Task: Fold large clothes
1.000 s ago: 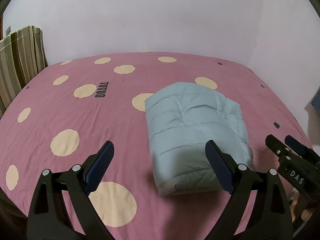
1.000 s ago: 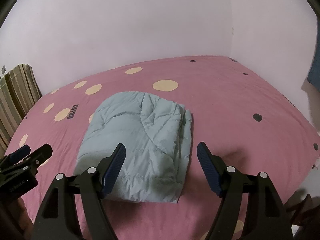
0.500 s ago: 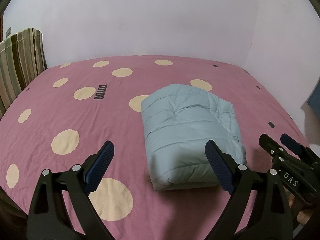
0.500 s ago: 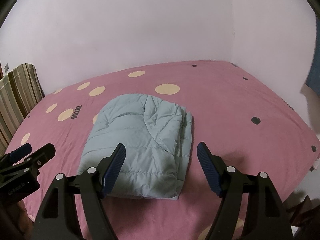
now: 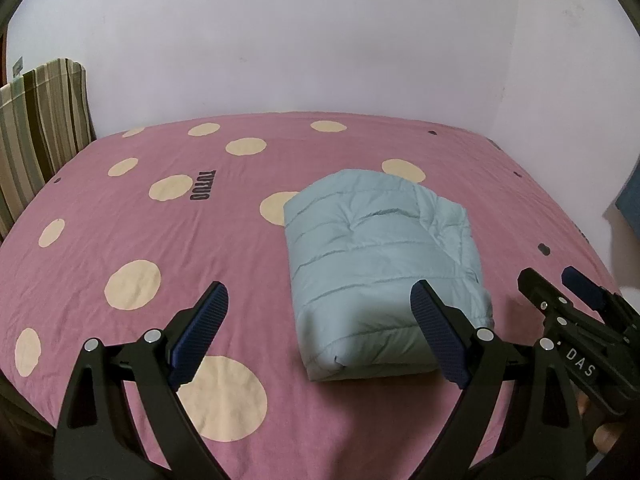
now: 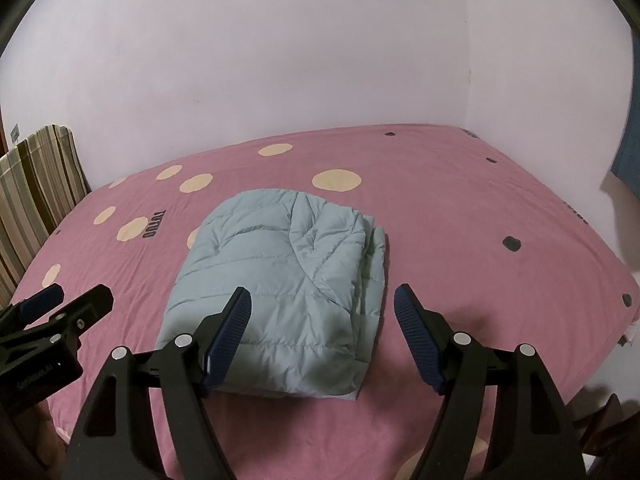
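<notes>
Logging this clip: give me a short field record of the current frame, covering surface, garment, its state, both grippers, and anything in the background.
surface: pink bedsheet with cream dots
garment: pale blue padded jacket, lying on the sheet
garment state: folded into a compact bundle, not held
left gripper: open, empty, above the near edge of the bed
right gripper: open, empty, nearer the viewer than the jacket
background: striped cushion at the left, plain wall behind
</notes>
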`<move>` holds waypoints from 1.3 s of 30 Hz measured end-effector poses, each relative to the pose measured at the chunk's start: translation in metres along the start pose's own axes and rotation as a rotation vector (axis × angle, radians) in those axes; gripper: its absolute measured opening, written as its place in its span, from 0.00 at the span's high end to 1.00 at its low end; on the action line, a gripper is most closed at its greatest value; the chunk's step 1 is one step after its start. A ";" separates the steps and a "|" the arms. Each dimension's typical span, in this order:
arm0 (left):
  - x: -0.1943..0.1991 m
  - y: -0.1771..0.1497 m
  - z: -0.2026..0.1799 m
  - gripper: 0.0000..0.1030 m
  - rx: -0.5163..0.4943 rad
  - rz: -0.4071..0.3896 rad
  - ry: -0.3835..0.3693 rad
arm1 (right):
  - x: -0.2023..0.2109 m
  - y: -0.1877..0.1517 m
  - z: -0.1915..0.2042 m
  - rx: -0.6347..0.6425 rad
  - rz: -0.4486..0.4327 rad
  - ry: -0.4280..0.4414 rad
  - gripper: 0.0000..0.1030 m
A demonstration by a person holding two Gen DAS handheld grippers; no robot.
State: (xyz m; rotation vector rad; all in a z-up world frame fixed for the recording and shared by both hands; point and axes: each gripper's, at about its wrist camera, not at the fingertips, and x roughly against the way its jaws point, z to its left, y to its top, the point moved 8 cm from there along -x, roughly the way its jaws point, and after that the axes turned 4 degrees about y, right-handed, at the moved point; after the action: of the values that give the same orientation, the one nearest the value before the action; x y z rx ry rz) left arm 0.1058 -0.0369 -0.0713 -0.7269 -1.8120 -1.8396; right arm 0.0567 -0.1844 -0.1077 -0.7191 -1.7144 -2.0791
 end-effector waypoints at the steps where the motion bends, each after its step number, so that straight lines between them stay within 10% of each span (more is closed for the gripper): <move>1: 0.000 0.000 0.000 0.10 0.002 0.000 -0.001 | 0.000 0.000 0.000 0.000 0.000 0.000 0.29; 39: 0.012 0.003 -0.006 0.06 -0.043 -0.062 0.005 | -0.003 0.000 -0.001 0.016 0.006 0.010 0.29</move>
State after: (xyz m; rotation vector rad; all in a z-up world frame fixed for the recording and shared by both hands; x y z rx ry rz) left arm 0.0988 -0.0421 -0.0611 -0.6875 -1.8164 -1.9234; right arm 0.0589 -0.1851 -0.1090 -0.7070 -1.7197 -2.0594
